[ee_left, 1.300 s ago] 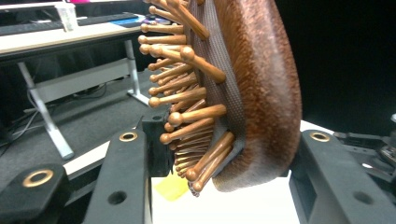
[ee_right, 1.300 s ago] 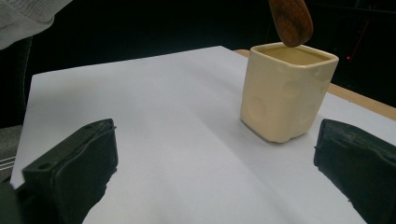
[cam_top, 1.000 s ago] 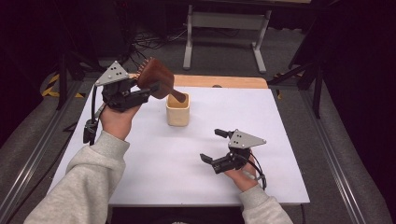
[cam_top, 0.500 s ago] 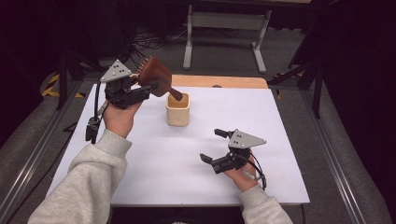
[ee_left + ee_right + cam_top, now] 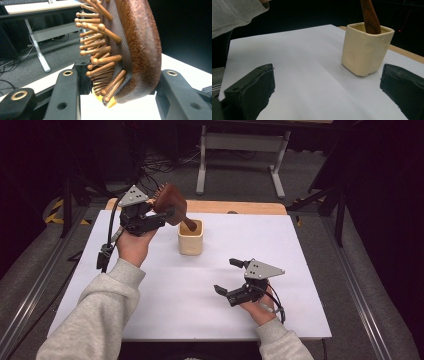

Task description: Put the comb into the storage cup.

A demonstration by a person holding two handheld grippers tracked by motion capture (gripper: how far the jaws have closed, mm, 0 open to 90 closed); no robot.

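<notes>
Now the left tool [image 5: 167,215] pinches the hairbrush [image 5: 170,210], handle in the cup [image 5: 190,237]; right tool [image 5: 230,277] spread.

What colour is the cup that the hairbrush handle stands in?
Cream cup, clearest in the right gripper view.

The white counter [image 5: 165,290] is evenly and brightly lit, seemingly from overhead, with only soft, faint shadows, while the room around it falls into near black. The high view is slightly grainy. In the left gripper view the close brush [image 5: 130,47] is sharp and the background soft.
</notes>
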